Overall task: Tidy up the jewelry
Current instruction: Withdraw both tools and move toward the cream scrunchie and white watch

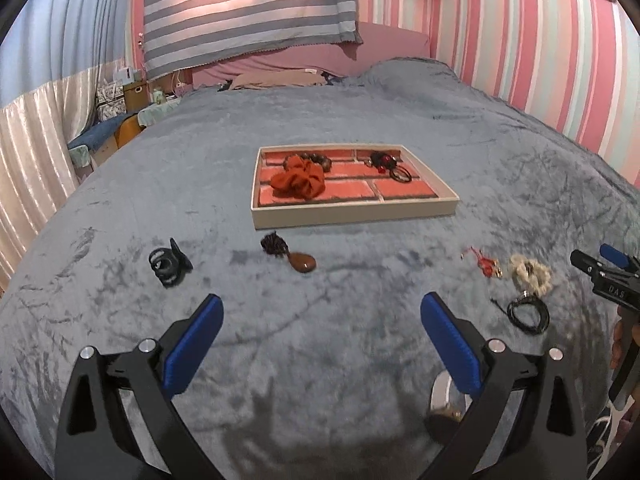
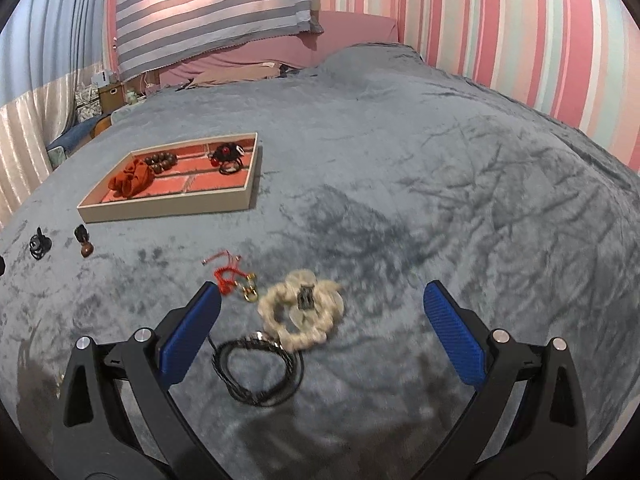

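Note:
A beige tray (image 1: pixel 352 211) (image 2: pixel 168 204) with a brick-pattern floor lies on the grey bedspread and holds a red scrunchie (image 1: pixel 298 180), a dark bead bracelet (image 2: pixel 162 161) and a black-and-red piece (image 1: pixel 386 163). On the spread lie a black clip (image 1: pixel 168 266), a brown pendant (image 1: pixel 303 261), a red cord charm (image 2: pixel 232 278), a cream scrunchie (image 2: pixel 302 312) and a black cord bracelet (image 2: pixel 258 372). My left gripper (image 1: pixel 322 320) is open and empty, short of the pendant. My right gripper (image 2: pixel 322 312) is open around the cream scrunchie and the black cord.
The bedspread (image 1: pixel 320 360) fills both views. Pillows and a striped blanket (image 1: pixel 248 12) lie at the bed's head. A striped wall (image 2: pixel 520 40) runs along the right. Boxes and a stand (image 1: pixel 128 96) sit beyond the left edge.

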Available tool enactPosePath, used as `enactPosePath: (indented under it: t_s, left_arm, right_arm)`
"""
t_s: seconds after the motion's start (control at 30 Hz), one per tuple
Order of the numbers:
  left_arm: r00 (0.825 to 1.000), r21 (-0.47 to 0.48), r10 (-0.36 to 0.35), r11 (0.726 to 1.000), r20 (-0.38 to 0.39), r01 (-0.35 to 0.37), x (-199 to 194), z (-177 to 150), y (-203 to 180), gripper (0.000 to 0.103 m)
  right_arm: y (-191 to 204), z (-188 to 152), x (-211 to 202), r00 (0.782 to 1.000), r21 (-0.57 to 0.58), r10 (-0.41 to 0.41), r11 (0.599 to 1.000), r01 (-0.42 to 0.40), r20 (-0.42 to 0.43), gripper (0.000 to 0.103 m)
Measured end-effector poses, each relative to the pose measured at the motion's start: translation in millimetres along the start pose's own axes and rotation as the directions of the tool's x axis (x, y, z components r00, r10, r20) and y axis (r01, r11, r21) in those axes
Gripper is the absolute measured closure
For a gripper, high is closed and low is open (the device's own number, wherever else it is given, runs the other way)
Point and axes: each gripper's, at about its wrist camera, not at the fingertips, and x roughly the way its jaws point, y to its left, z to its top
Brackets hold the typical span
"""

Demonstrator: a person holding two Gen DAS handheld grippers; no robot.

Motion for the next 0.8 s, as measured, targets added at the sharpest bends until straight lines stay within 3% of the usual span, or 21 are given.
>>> enactPosePath:
  t_s: [0.47,0.8]
  left_arm:
    - [0.996,0.055,-0.057,0.997,-0.064,0.060,12,-29,-31,0.006]
    - [0.989,0.063,-0.091,0.993,-0.117,0.099,27,-43,-44,0.006]
  right_arm:
    - [-32,-36,10,0.998,0.091,-0.028,0.995,0.033,-0.055,0.005]
    - [-23,-47,25,0.996,0.071,-0.005,0.997,0.011,-0.094,0.007]
